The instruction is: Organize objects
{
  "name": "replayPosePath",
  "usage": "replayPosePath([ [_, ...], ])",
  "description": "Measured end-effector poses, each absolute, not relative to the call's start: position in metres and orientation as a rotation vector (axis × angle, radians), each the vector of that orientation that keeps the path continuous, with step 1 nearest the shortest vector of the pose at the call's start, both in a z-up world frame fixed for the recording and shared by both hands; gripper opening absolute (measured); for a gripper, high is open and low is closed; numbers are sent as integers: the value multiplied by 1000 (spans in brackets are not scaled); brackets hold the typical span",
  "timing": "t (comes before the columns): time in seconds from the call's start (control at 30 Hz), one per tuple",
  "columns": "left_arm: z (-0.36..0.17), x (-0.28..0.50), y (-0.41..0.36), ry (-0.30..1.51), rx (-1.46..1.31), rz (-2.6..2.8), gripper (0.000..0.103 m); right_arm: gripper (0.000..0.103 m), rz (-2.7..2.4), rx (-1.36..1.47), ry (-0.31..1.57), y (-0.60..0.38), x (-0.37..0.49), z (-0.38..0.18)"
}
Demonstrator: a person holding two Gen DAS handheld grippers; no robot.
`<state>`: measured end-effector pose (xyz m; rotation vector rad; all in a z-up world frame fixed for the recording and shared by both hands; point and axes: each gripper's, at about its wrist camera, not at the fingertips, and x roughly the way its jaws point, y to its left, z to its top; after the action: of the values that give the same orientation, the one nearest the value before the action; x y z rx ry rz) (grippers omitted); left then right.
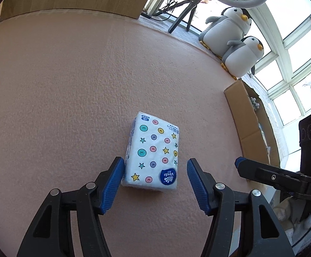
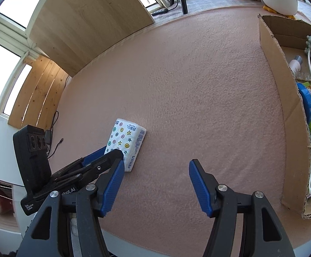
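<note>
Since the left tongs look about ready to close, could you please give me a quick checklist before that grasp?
1. Left tongs open: ok.
2. Tissue pack between its fingers: ok; left pad at the pack's edge, right pad apart.
3. Pack flat on the pink mat: ok.
4. Right tongs open, holding nothing: ok.
5. Cardboard box has room for the pack: cannot tell; bottles and a white cord already lie inside.

"Vinda" on the tissue pack [image 1: 153, 153]; "DAS" on the right tool [image 1: 283, 178]
</note>
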<state>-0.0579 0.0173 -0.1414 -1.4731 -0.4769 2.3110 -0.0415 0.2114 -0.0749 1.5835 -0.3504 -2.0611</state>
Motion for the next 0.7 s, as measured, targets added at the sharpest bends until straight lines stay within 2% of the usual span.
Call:
replayPosePath([
  [0.7, -142, -59, 27, -403, -1516, 2287, 70, 60, -1867, 1649, -255, 157, -79, -102],
])
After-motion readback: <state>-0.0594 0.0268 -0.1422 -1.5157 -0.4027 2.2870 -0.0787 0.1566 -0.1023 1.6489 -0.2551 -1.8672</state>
